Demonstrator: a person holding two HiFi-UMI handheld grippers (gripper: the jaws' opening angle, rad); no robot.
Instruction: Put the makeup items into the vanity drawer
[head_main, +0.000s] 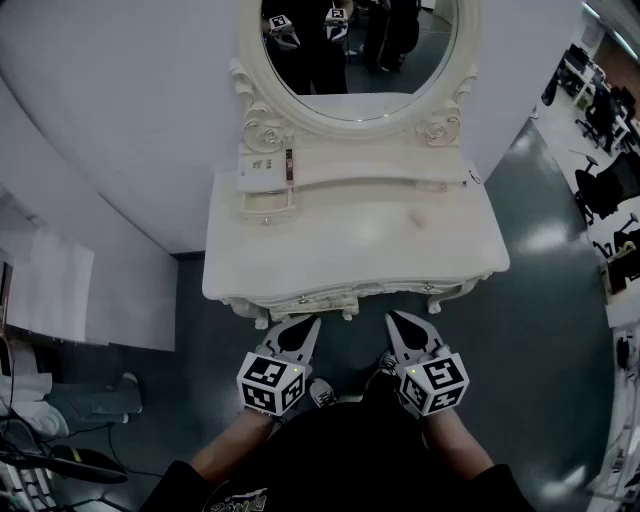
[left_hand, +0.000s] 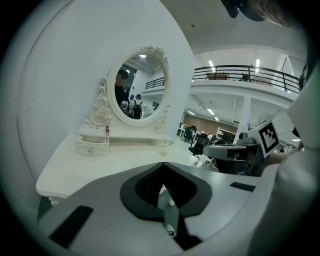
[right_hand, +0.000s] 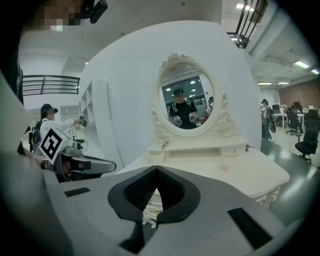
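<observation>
A cream vanity table (head_main: 350, 240) with an oval mirror (head_main: 355, 45) stands in front of me. On its back left corner sits a small drawer unit (head_main: 265, 200), also visible in the left gripper view (left_hand: 92, 145). A white box (head_main: 260, 168) and a slim dark stick (head_main: 289, 165) lie on top of it. The wide front drawer (head_main: 335, 298) looks closed. My left gripper (head_main: 312, 322) and right gripper (head_main: 392, 318) hover side by side just short of the table's front edge. Both are shut and hold nothing (left_hand: 162, 165) (right_hand: 156, 169).
A curved white wall backs the vanity. A second small drawer (head_main: 468, 178) sits at the shelf's right end. A white cabinet (head_main: 50, 290) and a seated person's leg (head_main: 85, 405) are at the left. Office chairs and desks (head_main: 605, 190) stand to the right on dark floor.
</observation>
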